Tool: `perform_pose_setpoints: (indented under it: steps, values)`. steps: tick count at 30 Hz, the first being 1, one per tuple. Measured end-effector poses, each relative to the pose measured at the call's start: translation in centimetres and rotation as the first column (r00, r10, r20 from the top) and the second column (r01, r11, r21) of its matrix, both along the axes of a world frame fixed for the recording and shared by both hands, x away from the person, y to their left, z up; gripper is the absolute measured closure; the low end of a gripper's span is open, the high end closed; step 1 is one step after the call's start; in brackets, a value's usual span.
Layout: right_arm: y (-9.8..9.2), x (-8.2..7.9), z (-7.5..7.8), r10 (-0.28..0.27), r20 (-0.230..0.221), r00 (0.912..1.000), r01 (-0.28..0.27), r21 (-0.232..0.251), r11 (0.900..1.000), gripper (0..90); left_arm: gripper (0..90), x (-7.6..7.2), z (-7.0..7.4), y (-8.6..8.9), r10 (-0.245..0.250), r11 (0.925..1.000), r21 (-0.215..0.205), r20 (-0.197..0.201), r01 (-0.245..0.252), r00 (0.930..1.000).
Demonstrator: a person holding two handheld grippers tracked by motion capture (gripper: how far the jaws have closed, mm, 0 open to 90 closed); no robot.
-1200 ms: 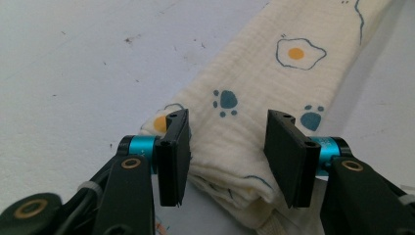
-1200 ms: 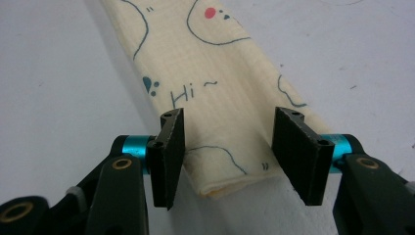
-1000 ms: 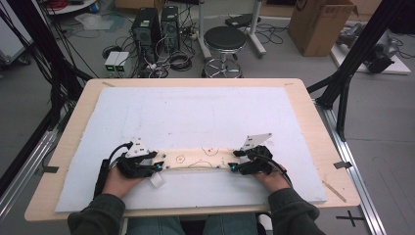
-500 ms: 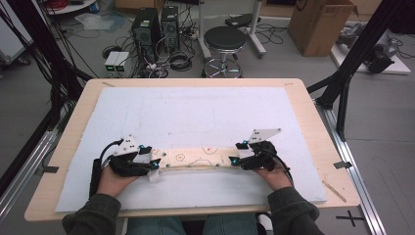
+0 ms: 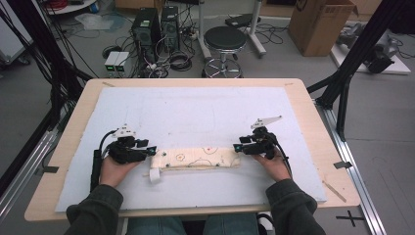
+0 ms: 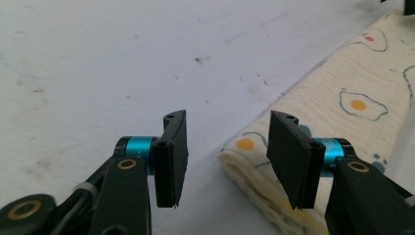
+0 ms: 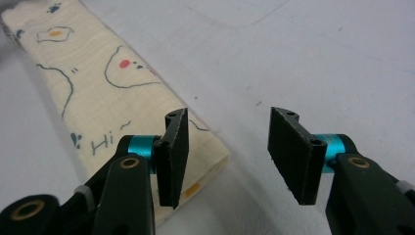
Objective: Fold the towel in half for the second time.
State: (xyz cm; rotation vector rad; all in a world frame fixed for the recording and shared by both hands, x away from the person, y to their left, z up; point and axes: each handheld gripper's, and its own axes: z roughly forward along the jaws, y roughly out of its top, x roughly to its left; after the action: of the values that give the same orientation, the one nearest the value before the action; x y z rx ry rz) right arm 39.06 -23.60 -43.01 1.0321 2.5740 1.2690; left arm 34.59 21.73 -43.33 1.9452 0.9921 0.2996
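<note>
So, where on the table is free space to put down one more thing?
The white mat is bare beyond the folded cloth, up to its far edge. The near strip is narrow. It is crowded at the cloth's ends, by the left gripper and right gripper.

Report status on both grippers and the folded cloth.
Left gripper open, right gripper open, jaws just closing, nothing gripped. Folded cloth flat between them. Nothing in the way.

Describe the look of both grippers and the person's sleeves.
Each gripper, left gripper and right gripper, is black with flat ribbed black pads, teal collars and brass-coloured rivets. A grey three-cornered plate tops the right one; black cables trail behind. The sleeves are dark green.
</note>
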Motion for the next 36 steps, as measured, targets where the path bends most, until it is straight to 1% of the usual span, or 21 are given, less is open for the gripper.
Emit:
perform_pose_setpoints:
  steps: [2, 4, 6, 8, 9, 11, 13, 14, 16, 18, 20, 22, 23, 24, 26, 28, 29, 31, 33, 34, 36]
  values:
    - [0.1, 0.2, -0.2, 0.006, -0.022, 0.9997, -0.006, -0.001, 1.0, 52.2, 51.8, 0.1, -0.1, -0.4, -0.022, 0.9997, 0.005, -0.01, 0.022, 0.9997]
    - [0.2, 0.3, -0.4, 0.018, -0.032, 0.9993, -0.018, -0.007, 1.0, 54.0, 53.3, 0.3, -0.3, -0.7, -0.042, 0.9987, 0.027, -0.029, 0.043, 0.9987]
    - [0.4, 0.2, -0.6, 0.031, -0.047, 0.9984, -0.032, -0.013, 0.999, 57.9, 55.3, 0.3, -0.5, -0.7, -0.06, 0.9971, 0.045, -0.051, 0.062, 0.9969]
    - [0.5, 0.3, -0.7, 0.042, -0.061, 0.9973, -0.043, -0.016, 0.999, 60.6, 58.4, 0.3, -0.7, -0.9, -0.067, 0.9954, 0.065, -0.064, 0.071, 0.9958]
    - [0.5, 0.3, -0.7, 0.048, -0.069, 0.9965, -0.049, -0.016, 0.999, 63.1, 60.3, 0.3, -0.7, -0.9, -0.073, 0.9947, 0.067, -0.069, 0.078, 0.9949]
    - [0.8, 0.2, -0.8, 0.071, -0.079, 0.9944, -0.073, -0.022, 0.997, 67.9, 64.6, 0.2, -0.7, -1.0, -0.085, 0.9926, 0.081, -0.065, 0.091, 0.9942]
    - [1.1, 0.0, -0.9, 0.09, -0.072, 0.9933, -0.093, -0.032, 0.995, 72.6, 70.0, 0.1, -0.7, -1.2, -0.089, 0.9923, 0.081, -0.065, 0.094, 0.9939]
    - [1.2, 0.0, -0.8, 0.097, -0.07, 0.9928, -0.099, -0.035, 0.994, 75.4, 70.7, 0.1, -0.7, -1.3, -0.086, 0.9923, 0.084, -0.065, 0.091, 0.9942]
    - [1.2, -0.1, -0.7, 0.099, -0.078, 0.9921, -0.101, -0.033, 0.994, 77.6, 75.8, -0.1, -0.6, -1.3, -0.096, 0.99, 0.097, -0.057, 0.102, 0.9937]
    - [1.1, -0.1, -0.6, 0.103, -0.073, 0.992, -0.106, -0.029, 0.994, 79.7, 78.4, -0.2, -0.5, -1.4, -0.095, 0.9893, 0.107, -0.045, 0.099, 0.9945]
    - [1.0, -0.2, -0.4, 0.101, -0.062, 0.993, -0.103, -0.031, 0.994, 80.0, 79.8, -0.2, -0.3, -1.5, -0.087, 0.9898, 0.11, -0.033, 0.09, 0.9957]
    - [0.9, -0.2, -0.1, 0.095, -0.061, 0.9936, -0.097, -0.032, 0.995, 80.3, 80.4, -0.1, -0.2, -1.6, -0.061, 0.9929, 0.102, -0.011, 0.062, 0.9981]
    - [0.9, -0.1, 0.1, 0.093, -0.054, 0.9942, -0.095, -0.035, 0.995, 80.3, 80.5, 0.0, -0.1, -1.6, -0.058, 0.9931, 0.101, -0.005, 0.059, 0.9983]
    - [1.0, 0.0, 0.3, 0.089, -0.048, 0.9949, -0.091, -0.041, 0.995, 80.3, 80.6, 0.2, 0.0, -1.6, -0.058, 0.992, 0.112, -0.007, 0.059, 0.9983]
    - [1.1, 0.3, 0.7, 0.083, -0.043, 0.9956, -0.086, -0.049, 0.995, 80.4, 80.6, 0.6, 0.4, -2.0, -0.044, 0.9919, 0.12, 0.008, 0.042, 0.999]
    - [1.2, 0.6, 1.0, 0.073, -0.026, 0.997, -0.075, -0.066, 0.995, 80.4, 80.6, 0.9, 0.8, -2.2, -0.019, 0.9941, 0.108, 0.033, 0.015, 0.9993]
    - [1.2, 0.8, 1.1, 0.063, -0.024, 0.9977, -0.065, -0.071, 0.995, 80.4, 80.6, 1.2, 0.9, -2.2, -0.009, 0.9949, 0.101, 0.033, 0.006, 0.9994]
    - [1.2, 1.2, 1.3, 0.05, -0.019, 0.9986, -0.052, -0.073, 0.996, 80.4, 80.6, 1.7, 1.0, -2.3, 0.002, 0.9934, 0.115, 0.039, -0.007, 0.9992]
    - [1.1, 1.6, 1.4, 0.036, -0.012, 0.9993, -0.037, -0.067, 0.997, 80.4, 80.6, 2.2, 1.1, -2.5, 0.021, 0.9932, 0.113, 0.043, -0.025, 0.9989]
    - [1.1, 1.8, 1.4, 0.029, -0.01, 0.9995, -0.03, -0.065, 0.997, 80.4, 80.6, 2.5, 1.1, -2.5, 0.03, 0.9929, 0.113, 0.055, -0.036, 0.998]
    - [1.1, 2.3, 1.5, 0.018, -0.002, 0.9998, -0.018, -0.069, 0.997, 80.4, 80.6, 3.0, 1.2, -2.6, 0.046, 0.9925, 0.111, 0.055, -0.051, 0.9974]
